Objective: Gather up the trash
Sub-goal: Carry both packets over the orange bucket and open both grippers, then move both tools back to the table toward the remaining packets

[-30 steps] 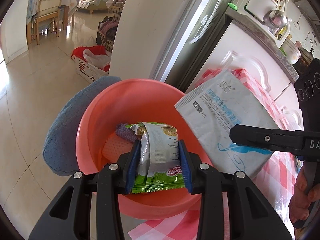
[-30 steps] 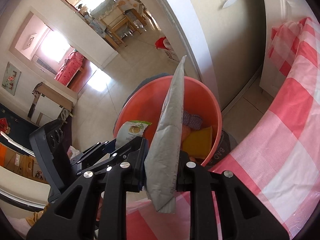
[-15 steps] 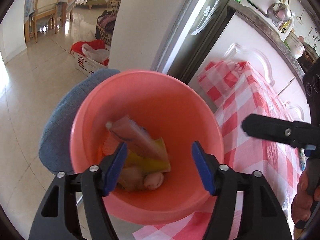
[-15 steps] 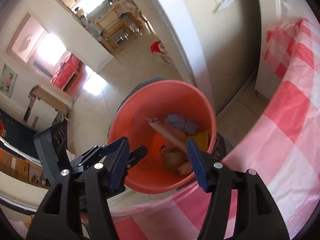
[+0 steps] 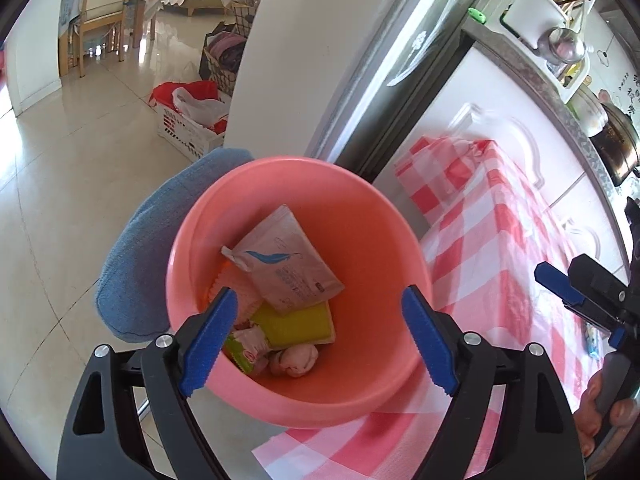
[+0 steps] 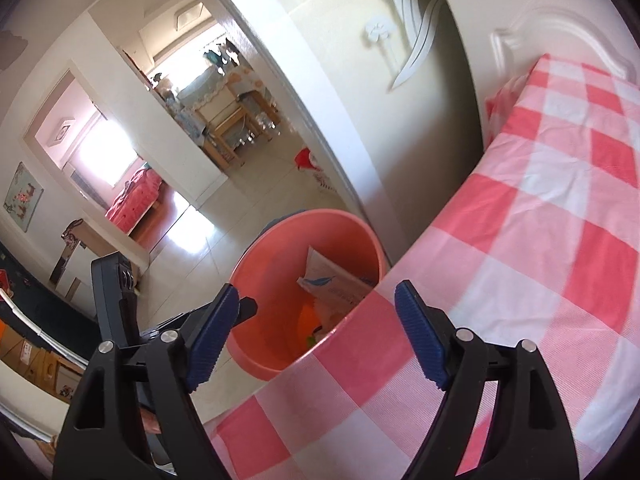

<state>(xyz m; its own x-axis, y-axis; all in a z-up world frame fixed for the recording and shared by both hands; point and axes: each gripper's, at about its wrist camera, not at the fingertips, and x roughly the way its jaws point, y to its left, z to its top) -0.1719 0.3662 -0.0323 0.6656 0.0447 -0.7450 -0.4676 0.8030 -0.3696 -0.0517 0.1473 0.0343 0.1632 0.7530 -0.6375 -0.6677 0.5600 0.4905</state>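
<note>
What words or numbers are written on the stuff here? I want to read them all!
No text here can be read for sure.
White packet in the pink bucket: a blue feather drawing and lines of small print, too blurred to read.
Green wrapper at the bucket's bottom: print too small.
Wall tiles far right: dark characters, too blurred.

Nothing legible. White wipes packet in the pink basin carries a blue feather graphic and rows of small blue print, too small and blurred to read; same packet from the right wrist view, feather only. Green snack wrapper under it, at the basin's near side: a pink logo patch, unreadable. Dark characters on the wall tile, far up and right of the basin, can't be made out.
</note>
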